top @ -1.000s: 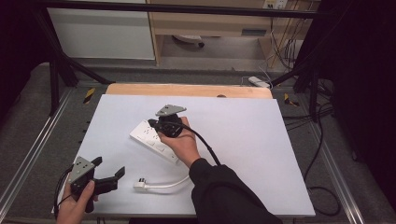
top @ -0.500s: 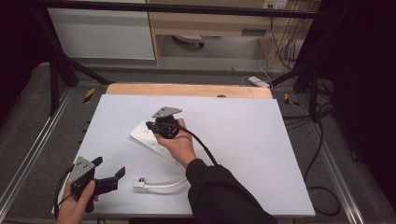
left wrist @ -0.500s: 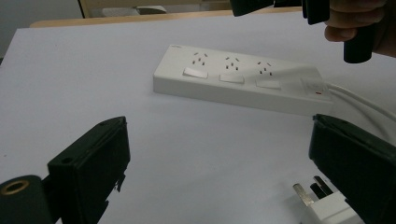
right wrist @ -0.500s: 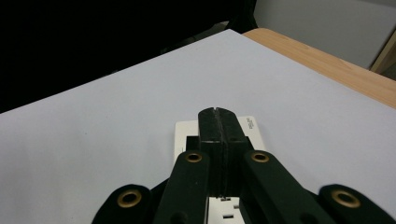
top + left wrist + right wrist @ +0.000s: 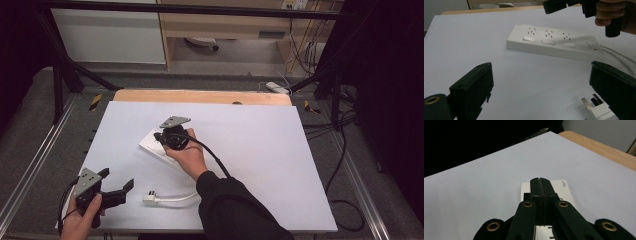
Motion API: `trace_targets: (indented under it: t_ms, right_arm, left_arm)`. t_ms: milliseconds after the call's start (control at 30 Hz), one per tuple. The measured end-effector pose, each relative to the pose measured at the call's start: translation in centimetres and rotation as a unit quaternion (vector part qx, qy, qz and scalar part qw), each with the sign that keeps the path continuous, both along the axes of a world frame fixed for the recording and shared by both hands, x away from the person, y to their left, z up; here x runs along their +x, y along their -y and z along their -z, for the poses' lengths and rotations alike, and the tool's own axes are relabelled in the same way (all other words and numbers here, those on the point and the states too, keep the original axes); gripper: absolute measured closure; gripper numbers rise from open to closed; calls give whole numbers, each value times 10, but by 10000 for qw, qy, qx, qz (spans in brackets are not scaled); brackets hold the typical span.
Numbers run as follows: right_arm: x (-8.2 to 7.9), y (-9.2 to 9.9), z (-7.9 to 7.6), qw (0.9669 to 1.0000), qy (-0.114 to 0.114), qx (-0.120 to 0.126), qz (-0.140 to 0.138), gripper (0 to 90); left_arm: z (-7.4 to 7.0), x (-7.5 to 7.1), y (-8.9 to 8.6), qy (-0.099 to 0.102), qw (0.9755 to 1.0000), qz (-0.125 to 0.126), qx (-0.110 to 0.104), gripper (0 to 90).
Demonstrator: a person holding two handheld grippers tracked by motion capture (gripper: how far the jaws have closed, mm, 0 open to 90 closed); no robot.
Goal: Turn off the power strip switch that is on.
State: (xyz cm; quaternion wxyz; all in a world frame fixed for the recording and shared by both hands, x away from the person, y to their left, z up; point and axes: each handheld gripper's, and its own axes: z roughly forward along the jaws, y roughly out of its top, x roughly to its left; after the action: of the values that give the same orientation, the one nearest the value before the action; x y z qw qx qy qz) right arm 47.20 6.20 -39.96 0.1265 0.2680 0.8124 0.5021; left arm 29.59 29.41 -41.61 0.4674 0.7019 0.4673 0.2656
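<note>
Right gripper, jaws pressed together, empty, poised over far end of white power strip at mid-table. Left gripper, jaws spread, idle near loose plug. Step: likely pressing a switch. Next: lower closed tips squarely onto the rocker.

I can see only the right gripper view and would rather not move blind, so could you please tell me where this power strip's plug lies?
Observer: The plug lies on the table near the person's edge, apart from the power strip and close to the left gripper.
Operator: Thank you. Is the left gripper holding anything?
Observer: No, its fingers stand wide open with nothing between them.
Operator: And how many sockets does the strip have?
Observer: Three sockets in a row along its top face.
</note>
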Motion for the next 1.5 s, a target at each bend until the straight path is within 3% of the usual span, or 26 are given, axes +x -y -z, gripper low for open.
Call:
trace_targets:
  t_ms: [567, 1500]
  right_arm:
    - [-2, -12, 9, 9999, -91, -80, -96, 900]
    - [3, -18, 20, 9995, -256, -156, -15, 900]
  left_arm:
    - [0, 0, 0, -9, 10000, 15, 35, 51]
    - [1, 0, 1, -31, 10000, 28, 56, 51]
